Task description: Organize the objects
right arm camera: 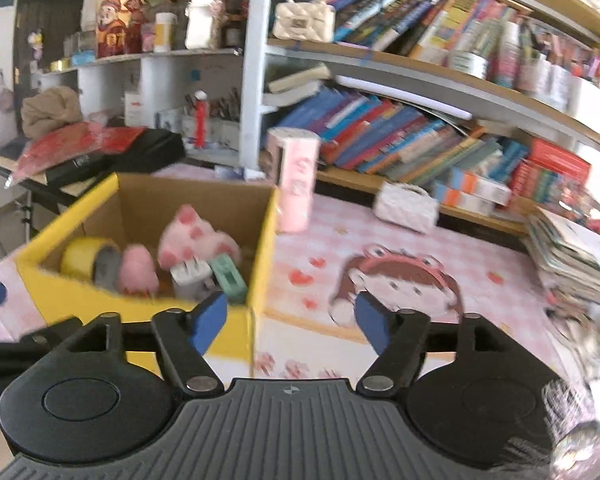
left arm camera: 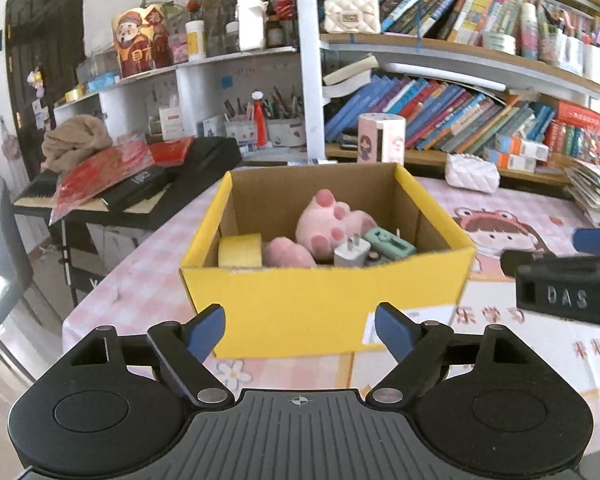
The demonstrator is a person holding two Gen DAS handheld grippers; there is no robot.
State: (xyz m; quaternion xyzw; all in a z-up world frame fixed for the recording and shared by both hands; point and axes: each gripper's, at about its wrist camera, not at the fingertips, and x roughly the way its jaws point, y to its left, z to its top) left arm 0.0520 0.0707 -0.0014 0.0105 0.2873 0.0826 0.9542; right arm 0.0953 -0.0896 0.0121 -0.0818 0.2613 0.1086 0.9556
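Observation:
A yellow cardboard box (left arm camera: pixel 324 300) stands open on the pink tablecloth. Inside lie a pink plush paw (left arm camera: pixel 328 220), a second pink plush piece (left arm camera: pixel 286 254), a roll of yellow tape (left arm camera: pixel 240 250), a white charger plug (left arm camera: pixel 350 252) and a small green item (left arm camera: pixel 388 242). My left gripper (left arm camera: pixel 300 330) is open in front of the box's near wall, nothing between its blue pads. My right gripper (right arm camera: pixel 288 322) is open too, empty, at the box's (right arm camera: pixel 260 240) right front corner. The right gripper also shows at the right edge of the left wrist view (left arm camera: pixel 568 272).
A pink cylinder (right arm camera: pixel 296 178) stands just behind the box. A white quilted pouch (right arm camera: pixel 406 206) lies near the bookshelf. A stack of papers (right arm camera: pixel 572 256) sits at the table's right. A keyboard stand with red bags (left arm camera: pixel 112 184) is left of the table.

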